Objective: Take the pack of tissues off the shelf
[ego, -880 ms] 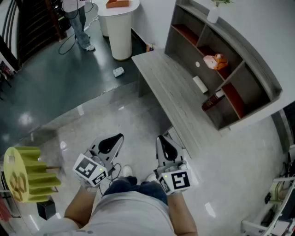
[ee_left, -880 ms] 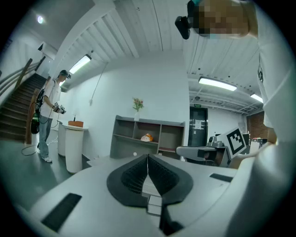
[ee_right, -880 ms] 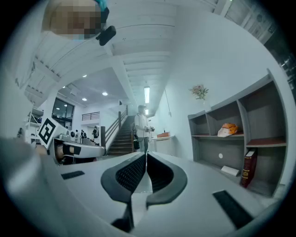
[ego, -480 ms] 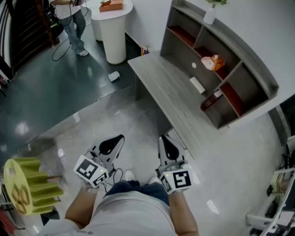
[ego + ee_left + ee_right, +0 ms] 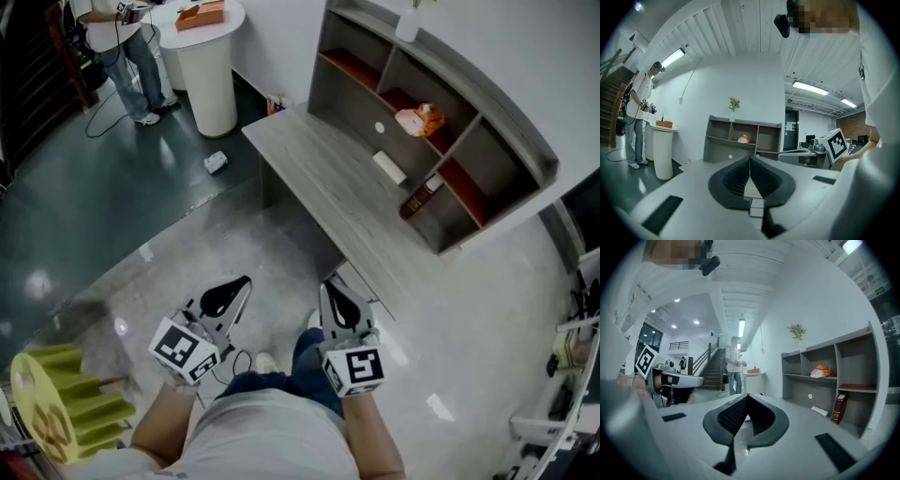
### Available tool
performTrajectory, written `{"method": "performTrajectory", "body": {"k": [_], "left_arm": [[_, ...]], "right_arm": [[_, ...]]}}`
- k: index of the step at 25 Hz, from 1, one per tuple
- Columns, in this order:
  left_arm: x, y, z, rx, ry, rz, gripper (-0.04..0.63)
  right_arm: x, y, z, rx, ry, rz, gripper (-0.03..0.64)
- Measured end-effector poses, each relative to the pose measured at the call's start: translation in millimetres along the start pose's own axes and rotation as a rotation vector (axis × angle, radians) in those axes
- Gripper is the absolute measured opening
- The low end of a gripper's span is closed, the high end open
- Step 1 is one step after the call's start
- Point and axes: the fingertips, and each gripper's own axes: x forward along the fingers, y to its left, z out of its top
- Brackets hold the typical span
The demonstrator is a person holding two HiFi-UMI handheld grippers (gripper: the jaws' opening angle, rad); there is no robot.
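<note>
While left tongs (image 5: 244, 281) and right tongs (image 5: 326, 283) are closed, tissue pack (image 5: 418, 119) lies lengthwise along its shelf (image 5: 506, 114)

My right gripper (image 5: 748, 396) has its jaws pressed together with nothing between them. Ahead on my right stands the grey shelf (image 5: 836, 377). The orange pack of tissues (image 5: 820, 371) lies in an upper compartment, and a dark red book (image 5: 839, 408) stands upright lower down.

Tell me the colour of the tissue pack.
Tissue pack: orange and white, best in right gripper view.
</note>
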Motion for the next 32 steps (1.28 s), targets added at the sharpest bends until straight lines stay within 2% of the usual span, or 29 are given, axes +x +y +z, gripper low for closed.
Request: {"method": "performTrajectory", "body": {"k": [5,12,17,23,32], "left_arm": [[23.4,16.7,-3.1,0.003,0.015,0.009,0.017],[78.1,56.8,2.0,-0.004,0.040,0.065,0.017],[132.6,86.7,11.8,0.002,0.050,0.108,0.017],[201.1,106.7,29.1,0.022,0.064,0.140,0.017],[297.9,106.9,42.3,0.053,0.098,0.089,0.018]], "right_arm": [[26.0,-24.0,-4.3,0.008,-0.006,-0.008,0.018],[88.9,-69.2,-1.3,0.036,-0.003,0.033,0.018],[139.8,-116.5,9.2,0.045,-0.015,0.076,0.018],[182.3,-185.4,29.6,0.059,-0.043,0.083,0.018],[211.4,-281.1,42.0,0.102,-0.083,0.021,0.018]]}}
